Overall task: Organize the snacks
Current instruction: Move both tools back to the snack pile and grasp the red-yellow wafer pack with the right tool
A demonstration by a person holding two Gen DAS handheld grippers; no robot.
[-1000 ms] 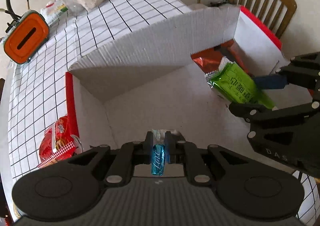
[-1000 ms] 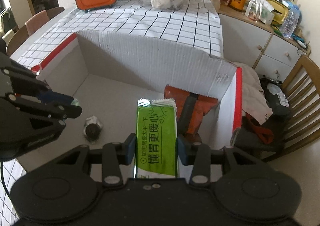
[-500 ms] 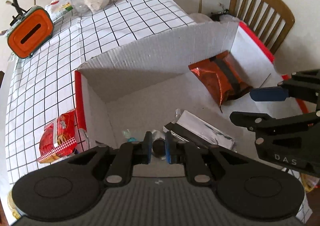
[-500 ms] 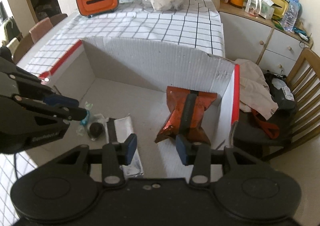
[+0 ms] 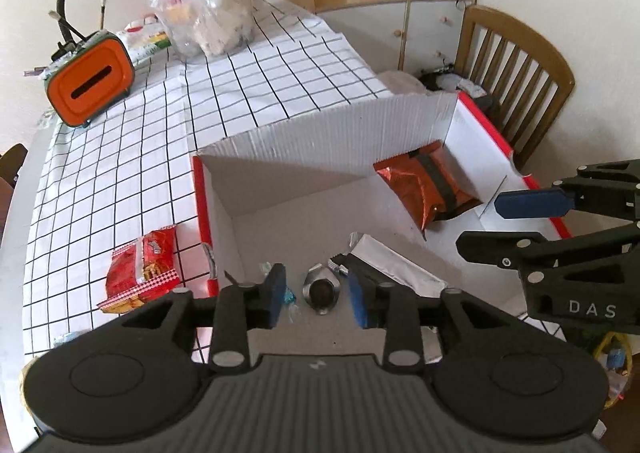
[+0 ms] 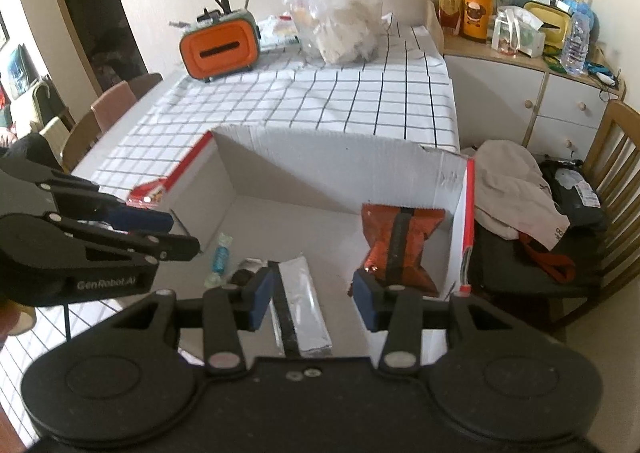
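Inside the white cardboard box [image 5: 332,141] on the checked tabletop [image 5: 120,181], you are now looking at four deposited snacks: the orange-red foil bag [image 5: 428,189] in the far right corner, the silver packet [image 6: 300,305] lying seam-up on the floor of the box, the small dark round sweet [image 5: 321,290], and the blue-wrapped candy [image 6: 219,257] just beside it. A second ago you were holding the blue-wrapped candy in the left gripper [image 5: 316,293] and a green packet in the right gripper [image 6: 312,293]; neither is in a grip now, and the silver packet appears to be that green packet turned face down. The left gripper's jaws have just been opening and are standing apart with nothing clamped; the round sweet is showing through the gap but lies on the box floor below them. The right gripper's jaws are also standing apart and empty, with the silver packet lying below and between them. Both grippers are sitting higher over the box than before. This is reading as a completed drop-off for both items, so you are free to fetch more. One red snack pack [image 5: 140,273] is still lying on the tabletop just outside the left wall of the box, and it is the likely next pickup.
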